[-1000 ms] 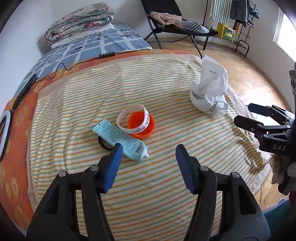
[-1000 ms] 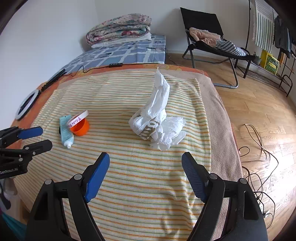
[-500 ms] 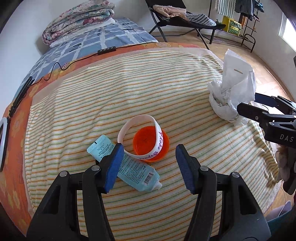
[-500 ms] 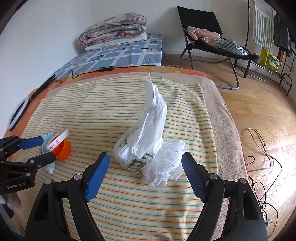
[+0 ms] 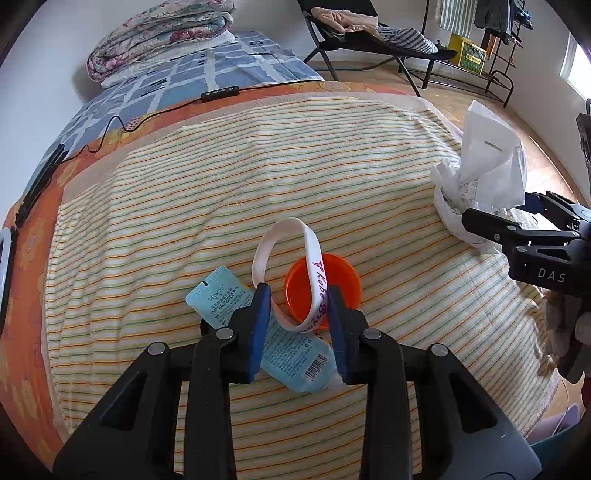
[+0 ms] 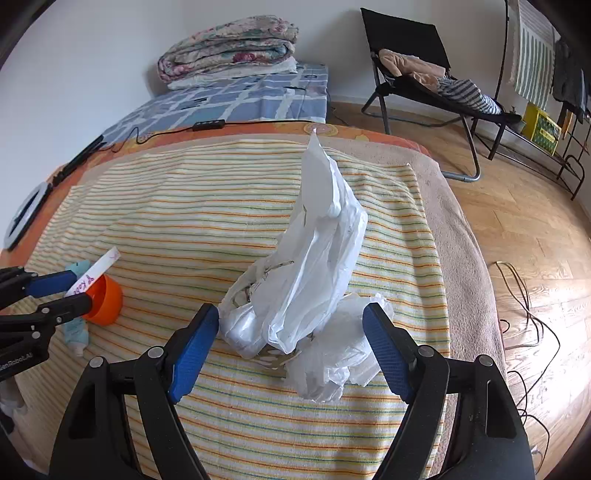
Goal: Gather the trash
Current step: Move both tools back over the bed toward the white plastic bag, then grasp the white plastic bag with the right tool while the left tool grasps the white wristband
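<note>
A white wristband (image 5: 312, 258) with purple lettering stands looped across an orange cap (image 5: 334, 280) on the striped cloth (image 5: 221, 206). A light blue tube (image 5: 284, 347) lies beside and under them. My left gripper (image 5: 299, 314) has narrowed around the wristband's near end; its pads touch or nearly touch the band. A crumpled white plastic bag (image 6: 310, 273) stands at the right. My right gripper (image 6: 291, 332) is open, its fingers either side of the bag's base. The left gripper also shows in the right wrist view (image 6: 59, 291).
A folded quilt (image 5: 159, 33) lies on the blue checked bedding behind. A black cable with a controller (image 5: 219, 92) runs along the far edge. A folding chair (image 6: 424, 74) with clothes and loose floor cables (image 6: 524, 314) are on the right.
My left gripper moved forward and closed in around the wristband's near end. My right gripper moved forward until its open fingers flank the bag.
</note>
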Tool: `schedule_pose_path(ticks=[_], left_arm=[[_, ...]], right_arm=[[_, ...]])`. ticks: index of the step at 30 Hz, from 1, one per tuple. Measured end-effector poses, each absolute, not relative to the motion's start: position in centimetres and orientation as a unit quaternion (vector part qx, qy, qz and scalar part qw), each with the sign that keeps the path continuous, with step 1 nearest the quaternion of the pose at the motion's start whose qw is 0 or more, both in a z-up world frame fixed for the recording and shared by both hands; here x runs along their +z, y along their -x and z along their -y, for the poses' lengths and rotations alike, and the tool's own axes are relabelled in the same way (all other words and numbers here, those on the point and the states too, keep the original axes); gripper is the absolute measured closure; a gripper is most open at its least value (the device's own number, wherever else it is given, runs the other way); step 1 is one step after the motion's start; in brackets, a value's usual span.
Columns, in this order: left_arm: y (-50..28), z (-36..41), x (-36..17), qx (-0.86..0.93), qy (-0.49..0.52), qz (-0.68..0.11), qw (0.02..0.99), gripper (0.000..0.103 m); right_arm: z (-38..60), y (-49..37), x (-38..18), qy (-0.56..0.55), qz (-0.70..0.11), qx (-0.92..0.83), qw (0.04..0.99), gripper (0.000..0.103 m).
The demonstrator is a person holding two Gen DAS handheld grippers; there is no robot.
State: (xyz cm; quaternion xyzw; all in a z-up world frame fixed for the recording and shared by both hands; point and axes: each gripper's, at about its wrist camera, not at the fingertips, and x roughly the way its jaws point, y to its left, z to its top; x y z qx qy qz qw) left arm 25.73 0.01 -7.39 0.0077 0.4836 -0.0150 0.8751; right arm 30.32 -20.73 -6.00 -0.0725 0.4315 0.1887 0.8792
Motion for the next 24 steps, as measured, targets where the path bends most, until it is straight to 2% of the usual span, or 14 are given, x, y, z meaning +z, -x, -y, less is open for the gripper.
schedule_pose_path(ticks=[2,12,14,16,17,19,21,24], left_arm=[[-25.8,-0.2,-7.3,-0.019,-0.002,-0.483,0.876,0.093],[-25.4,-1.5,-6.0,-0.027,0.035,-0.466,0.884,0.094],[-25.3,-1.7,-5.7,-0.026,0.04,-0.462,0.885,0.094],[-25.2,-1.8,-5.4,-0.025,0.042,-0.458,0.887,0.095],[-25.1,-1.8,-5.2,-0.024,0.042,-0.457,0.888,0.095],[-24.8,-1.8,-4.9,-0.022,0.042,-0.454,0.89,0.095],[-24.5,-1.9,-4.6,-0.022,0.043,-0.451,0.891,0.095],[-24.1,-2.1,-4.1,-0.019,0.047,-0.445,0.894,0.095]], right_arm=[[20.4,-30.4,-6.1,0.078,-0.43,0.188,0.879,0.023],[19.8,-30.6,-6.8,0.096,-0.43,0.191,0.877,0.023],[20.1,-30.8,-6.7,0.083,-0.432,0.196,0.876,0.026],[20.5,-30.8,-6.6,0.07,-0.435,0.198,0.875,0.042],[20.7,-30.8,-6.5,0.063,-0.437,0.201,0.875,0.044],[21.0,-30.7,-6.2,0.05,-0.437,0.208,0.874,0.058],[21.2,-30.5,-5.9,0.043,-0.437,0.215,0.872,0.065],[21.0,-29.8,-5.5,0.05,-0.43,0.222,0.873,0.083]])
